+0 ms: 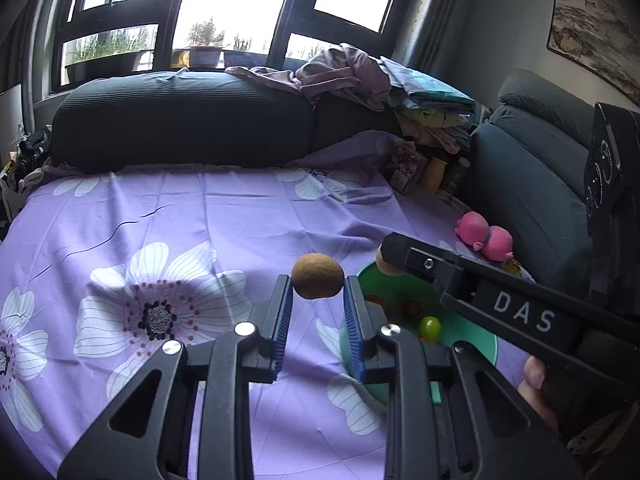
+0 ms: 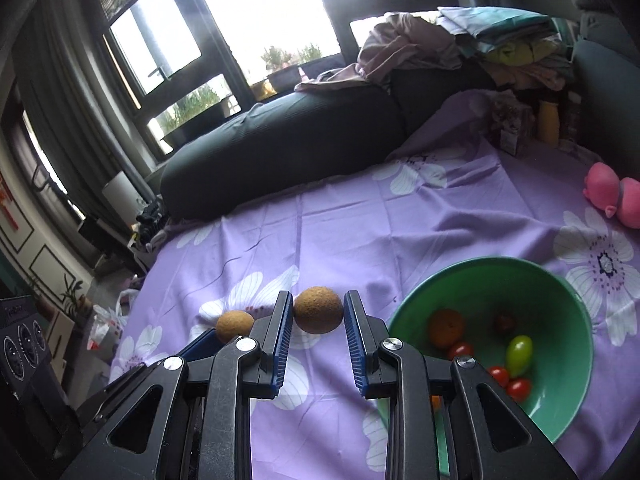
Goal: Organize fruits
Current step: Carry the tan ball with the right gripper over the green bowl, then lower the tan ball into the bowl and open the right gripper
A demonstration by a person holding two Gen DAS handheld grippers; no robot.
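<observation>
- Left wrist view: we find the left gripper [image 1: 318,292] clamped on a brown kiwi [image 1: 317,276], held at the tips of its blue-padded fingers [image 1: 282,320] above the purple flowered bedsheet [image 1: 180,224].
- To its right we see the right gripper [image 1: 390,258] reaching in from the side, closed on a second brown kiwi [image 1: 385,266] over the far rim of the green bowl [image 1: 472,342].
- We note a green grape tomato [image 1: 430,327] lying in the bowl and a pink toy [image 1: 485,237] beyond it.
- Right wrist view: we find the right gripper [image 2: 319,314] gripping its kiwi [image 2: 318,310] above the sheet [image 2: 360,224], left of the bowl [image 2: 560,400].
- The bowl holds an orange [image 2: 446,328], red cherry tomatoes [image 2: 518,387] and the green tomato [image 2: 519,355].
- The left gripper's kiwi [image 2: 234,325] shows at lower left, just beside.
</observation>
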